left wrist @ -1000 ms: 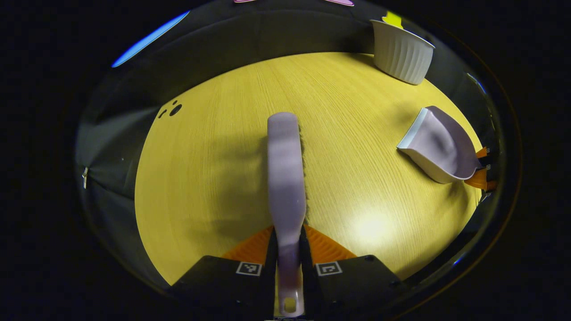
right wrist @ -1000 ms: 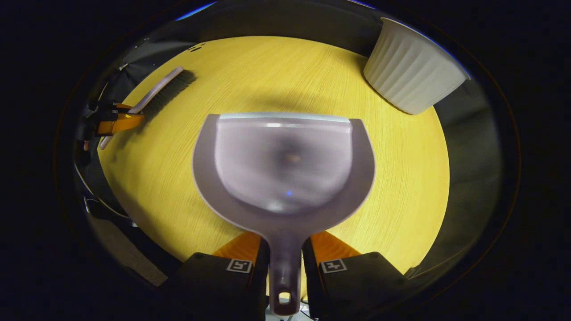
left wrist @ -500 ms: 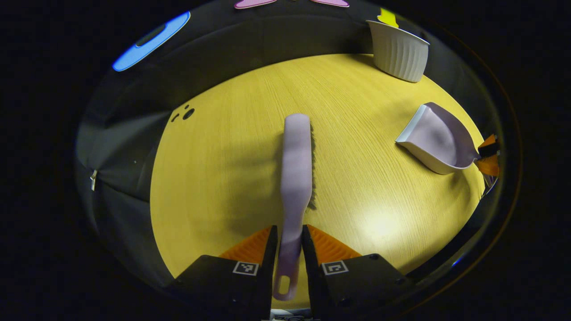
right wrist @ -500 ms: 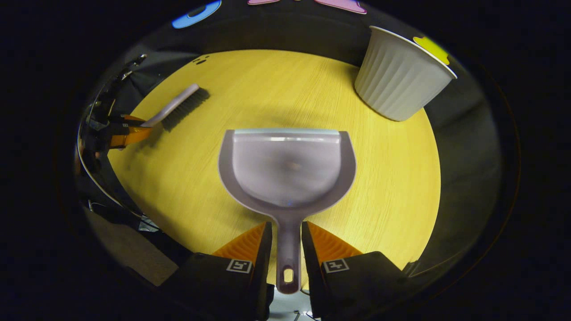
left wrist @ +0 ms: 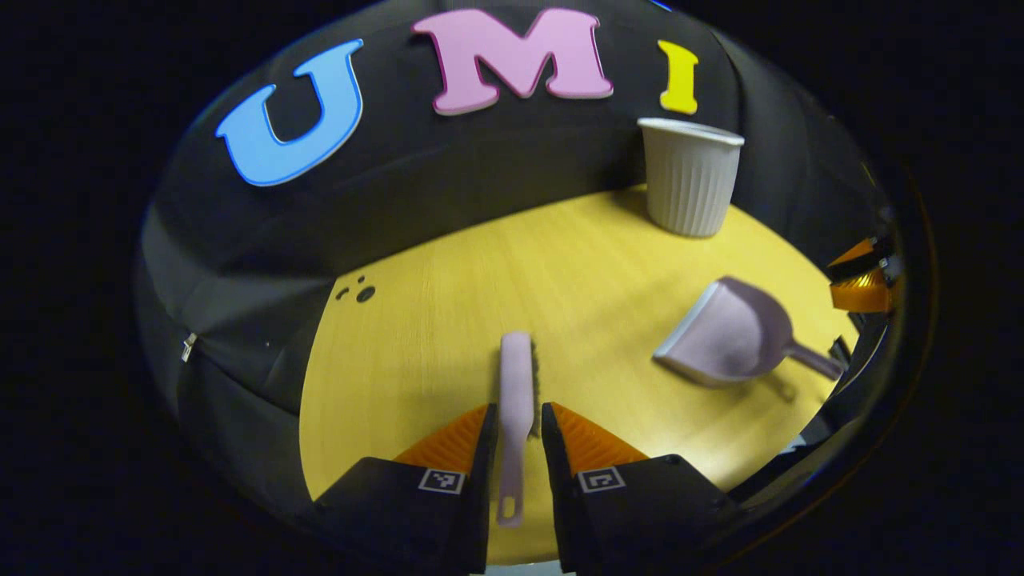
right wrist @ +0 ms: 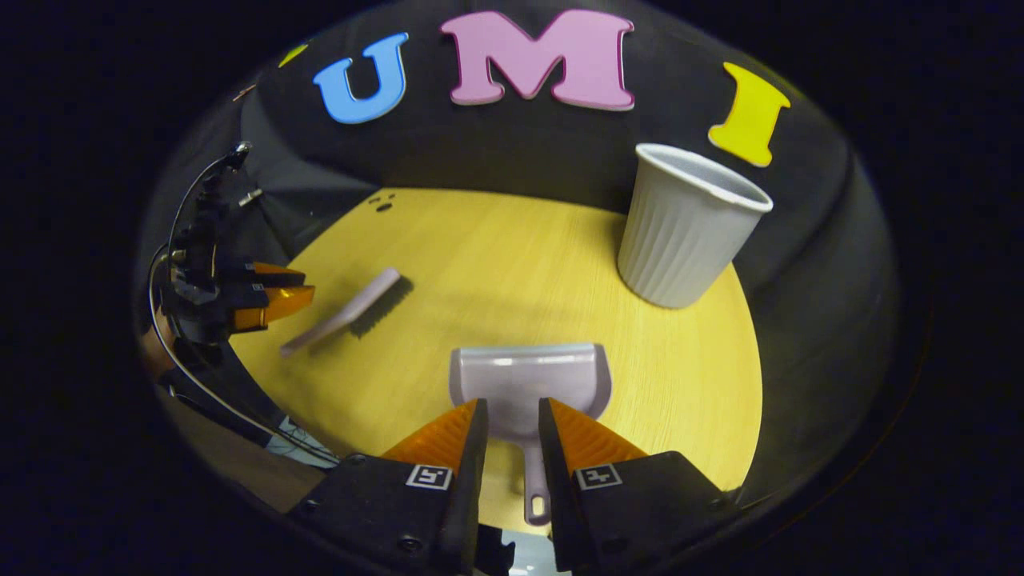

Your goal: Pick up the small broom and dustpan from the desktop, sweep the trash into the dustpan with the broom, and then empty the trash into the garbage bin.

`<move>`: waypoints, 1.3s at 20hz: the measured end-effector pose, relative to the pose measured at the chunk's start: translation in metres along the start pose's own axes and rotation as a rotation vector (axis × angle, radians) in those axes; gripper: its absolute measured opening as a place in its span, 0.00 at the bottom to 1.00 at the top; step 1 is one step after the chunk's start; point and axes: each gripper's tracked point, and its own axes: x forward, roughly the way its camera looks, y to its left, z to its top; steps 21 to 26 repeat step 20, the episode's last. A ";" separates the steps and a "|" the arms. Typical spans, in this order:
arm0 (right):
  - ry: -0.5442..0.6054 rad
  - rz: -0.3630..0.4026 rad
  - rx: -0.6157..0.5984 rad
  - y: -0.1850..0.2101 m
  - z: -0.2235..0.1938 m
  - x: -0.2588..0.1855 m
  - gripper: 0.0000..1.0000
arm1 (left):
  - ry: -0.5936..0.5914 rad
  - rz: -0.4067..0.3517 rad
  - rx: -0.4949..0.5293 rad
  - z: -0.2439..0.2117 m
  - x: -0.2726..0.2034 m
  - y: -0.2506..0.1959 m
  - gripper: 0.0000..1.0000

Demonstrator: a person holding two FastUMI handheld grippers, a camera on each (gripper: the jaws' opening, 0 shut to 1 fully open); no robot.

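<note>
I saw the broom (left wrist: 516, 382) lying flat on the yellow wood-grain worktop (left wrist: 448, 304), left of the dustpan (right wrist: 524, 384), both smooth lilac plastic. The ribbed white bin (right wrist: 680, 228) stood beyond the dustpan by the black cloth wall. My left gripper (left wrist: 518, 432) and right gripper (right wrist: 512, 428) were apart, holding nothing. Bristles were barely visible.

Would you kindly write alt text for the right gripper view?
A dustpan lies on a yellow table beyond the right tool, whose open fingers straddle its handle. A broom lies left, by the left tool; a ribbed bin stands at right.
</note>
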 end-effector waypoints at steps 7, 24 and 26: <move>-0.269 -0.058 -0.011 -0.011 0.065 -0.031 0.41 | -0.334 -0.036 -0.043 0.093 -0.052 -0.018 0.36; -0.398 -0.111 -0.058 -0.012 0.104 -0.055 0.42 | -0.425 -0.064 -0.052 0.117 -0.082 -0.018 0.39; -0.398 -0.111 -0.058 -0.012 0.104 -0.055 0.42 | -0.425 -0.064 -0.052 0.117 -0.082 -0.018 0.39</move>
